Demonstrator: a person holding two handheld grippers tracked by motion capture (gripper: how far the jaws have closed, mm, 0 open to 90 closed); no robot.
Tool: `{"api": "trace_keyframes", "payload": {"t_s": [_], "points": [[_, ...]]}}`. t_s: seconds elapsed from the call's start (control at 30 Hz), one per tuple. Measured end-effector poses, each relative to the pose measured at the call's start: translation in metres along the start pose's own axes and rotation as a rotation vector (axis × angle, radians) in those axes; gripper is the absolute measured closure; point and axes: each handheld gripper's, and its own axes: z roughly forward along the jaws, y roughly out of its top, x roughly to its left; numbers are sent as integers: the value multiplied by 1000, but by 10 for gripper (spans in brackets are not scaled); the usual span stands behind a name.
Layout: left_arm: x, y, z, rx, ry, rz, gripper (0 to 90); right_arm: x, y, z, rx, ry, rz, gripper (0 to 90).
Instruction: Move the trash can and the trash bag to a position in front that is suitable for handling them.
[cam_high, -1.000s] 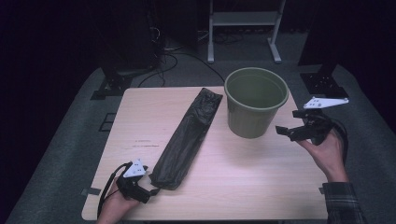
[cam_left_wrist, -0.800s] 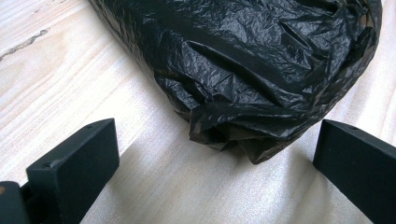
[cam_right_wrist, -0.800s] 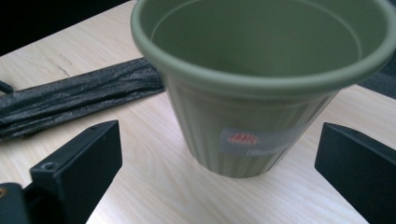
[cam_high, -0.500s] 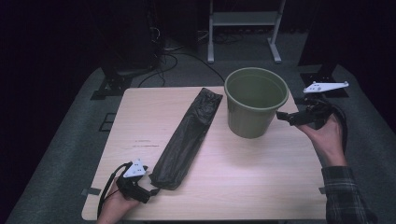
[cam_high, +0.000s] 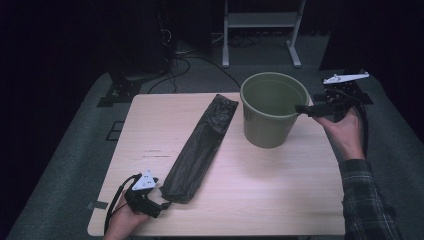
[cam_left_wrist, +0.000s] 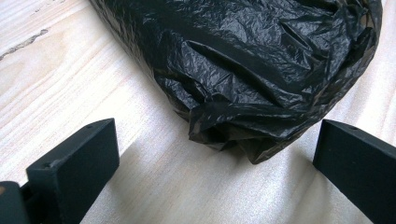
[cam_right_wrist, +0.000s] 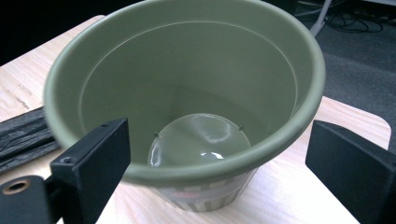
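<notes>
On pale wood (cam_high: 280, 175), crinkled black plastic bag (cam_high: 200, 145), round green bucket (cam_high: 272, 117)

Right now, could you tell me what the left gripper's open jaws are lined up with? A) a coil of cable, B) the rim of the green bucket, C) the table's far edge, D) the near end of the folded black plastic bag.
D: in the left gripper view the black plastic bag ends between the open jaws of the left gripper, untouched, flat on the table.
</notes>
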Motion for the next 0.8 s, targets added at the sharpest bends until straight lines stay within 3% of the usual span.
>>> {"api": "trace_keyframes", "payload": {"t_s": [0.1,0.2,0.43,0.63,0.7,0.8], "points": [[0,0,0,-1,1,1,0,-4,4,6,18,-12,16,61],[0,0,0,0,1,1,0,-9,6,11,37,-42,28,128],[0,0,0,0,0,-1,0,-14,5,23,98,-60,58,231],[0,0,0,0,0,-1,0,-16,7,22,115,-65,84,280],[0,0,0,0,0,-1,0,-17,9,23,136,-45,103,317],[0,0,0,-1,0,0,0,-16,12,23,150,-49,94,380]]}}
